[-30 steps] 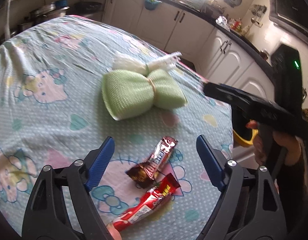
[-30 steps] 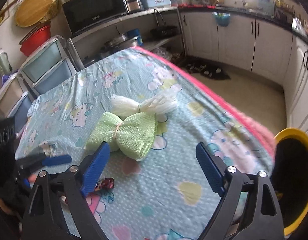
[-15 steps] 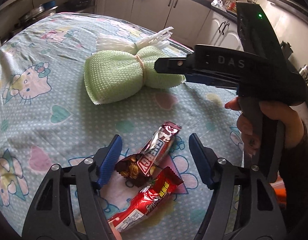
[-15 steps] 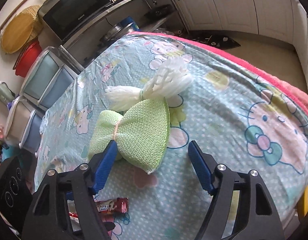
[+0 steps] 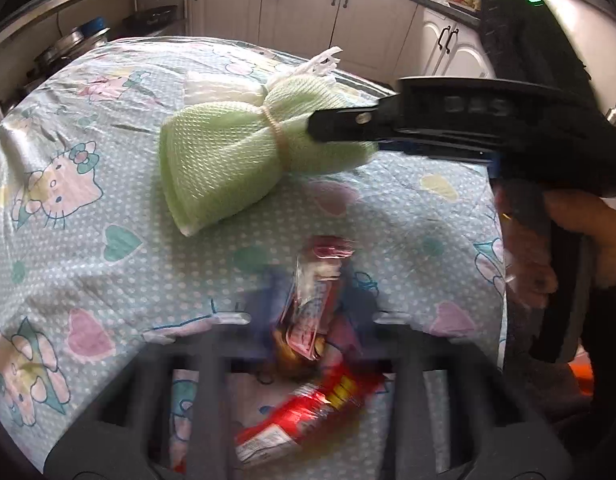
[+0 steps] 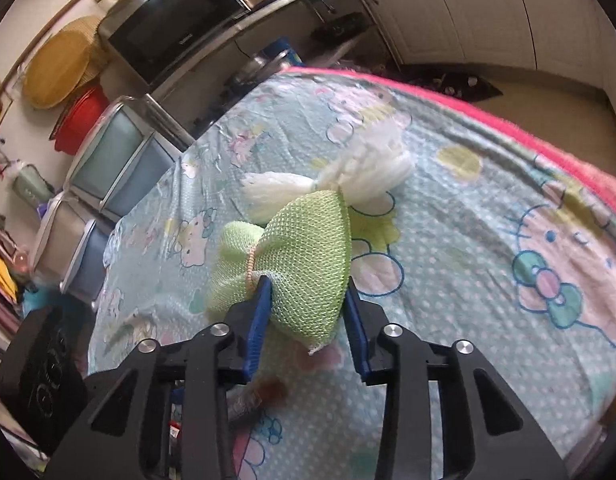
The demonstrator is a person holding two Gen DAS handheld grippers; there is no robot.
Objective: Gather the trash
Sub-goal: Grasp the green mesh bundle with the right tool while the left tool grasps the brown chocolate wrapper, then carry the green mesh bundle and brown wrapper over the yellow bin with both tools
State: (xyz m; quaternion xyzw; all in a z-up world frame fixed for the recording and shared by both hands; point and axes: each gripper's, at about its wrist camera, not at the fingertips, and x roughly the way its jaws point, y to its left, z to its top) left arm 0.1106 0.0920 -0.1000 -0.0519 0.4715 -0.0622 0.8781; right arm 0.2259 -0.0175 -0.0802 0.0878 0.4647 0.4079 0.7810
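On the cartoon-print tablecloth [image 6: 447, 240], my right gripper [image 6: 306, 312] has just closed onto the green mesh bundle [image 6: 304, 248]; my left gripper [image 5: 311, 312], blurred, has just narrowed around the brown wrapper [image 5: 311, 300], so both pickups look underway.

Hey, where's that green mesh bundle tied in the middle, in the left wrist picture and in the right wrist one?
Left wrist: the green mesh bundle lies upper centre, its right end behind the right gripper's black tip.
Right wrist: it sits at centre, its near lobe between the right gripper pads.
Shared landmark: the white mesh bundle just behind it, on the cartoon-cat tablecloth.
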